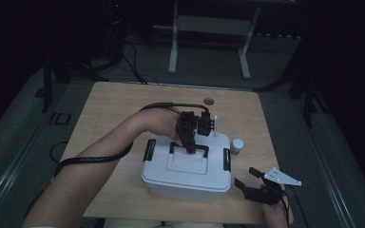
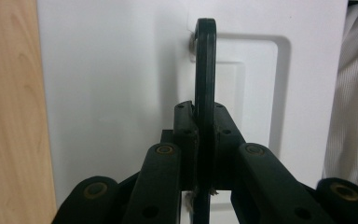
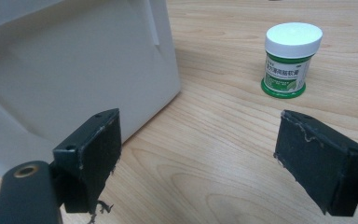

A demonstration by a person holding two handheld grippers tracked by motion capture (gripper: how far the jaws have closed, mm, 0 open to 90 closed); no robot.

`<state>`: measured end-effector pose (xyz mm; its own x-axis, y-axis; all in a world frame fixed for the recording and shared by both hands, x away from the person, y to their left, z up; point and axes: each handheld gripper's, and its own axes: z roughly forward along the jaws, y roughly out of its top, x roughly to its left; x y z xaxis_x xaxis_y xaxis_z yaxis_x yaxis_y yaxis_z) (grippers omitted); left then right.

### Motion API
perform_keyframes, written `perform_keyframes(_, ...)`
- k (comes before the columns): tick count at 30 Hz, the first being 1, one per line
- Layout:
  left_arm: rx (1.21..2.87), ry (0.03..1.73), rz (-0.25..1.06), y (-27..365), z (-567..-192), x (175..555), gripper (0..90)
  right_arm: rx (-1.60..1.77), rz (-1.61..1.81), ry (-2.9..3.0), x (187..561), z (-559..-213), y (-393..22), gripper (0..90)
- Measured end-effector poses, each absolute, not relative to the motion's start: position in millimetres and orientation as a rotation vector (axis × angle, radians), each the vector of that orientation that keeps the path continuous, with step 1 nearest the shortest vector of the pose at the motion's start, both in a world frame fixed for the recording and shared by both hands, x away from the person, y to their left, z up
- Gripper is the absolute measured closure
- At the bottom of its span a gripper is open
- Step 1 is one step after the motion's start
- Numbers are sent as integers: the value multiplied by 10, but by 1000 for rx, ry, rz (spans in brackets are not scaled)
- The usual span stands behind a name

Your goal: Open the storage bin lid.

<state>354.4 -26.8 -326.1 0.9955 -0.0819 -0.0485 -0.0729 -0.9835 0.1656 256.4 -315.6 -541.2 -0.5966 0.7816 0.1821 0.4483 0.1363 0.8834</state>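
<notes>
Lifting looks like the step in hand: the left gripper [image 1: 188, 142] has its jaws clamped on the black handle [image 2: 205, 74] atop the white box [image 1: 171, 178], which sits near the table's [image 1: 109, 109] near edge. At the right, the right gripper [image 3: 200, 163] hovers with jaws spread wide, holding nothing; a small white-capped jar [image 3: 291, 60] stands beyond it. Next probably comes a straight upward pull.
</notes>
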Motion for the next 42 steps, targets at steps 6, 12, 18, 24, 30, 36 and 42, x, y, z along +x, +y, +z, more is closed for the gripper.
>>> perform_keyframes(6,2962,-91,-46,-122,-3085,3555,836,1199,1450,2093,2567,-5412,-3163,142)
perform_keyframes(12,2957,-76,-25,21,-2991,3567,836,1194,1445,2095,2570,-5414,-3157,142)
perform_keyframes(18,2952,-44,-13,161,-2914,3569,836,1199,1445,2095,2570,-5415,-3158,142)
perform_keyframes(24,2933,-1,14,390,-2824,3588,836,1202,1444,2096,2571,-5414,-3152,142)
perform_keyframes(30,2922,55,25,615,-2778,3613,836,1203,1440,2098,2575,-5414,-3151,142)
perform_keyframes(36,2923,108,39,807,-2759,3616,836,1202,1436,2099,2575,-5414,-3144,142)
perform_keyframes(42,2908,171,51,1072,-2733,3633,836,1200,1432,2101,2575,-5415,-3143,142)
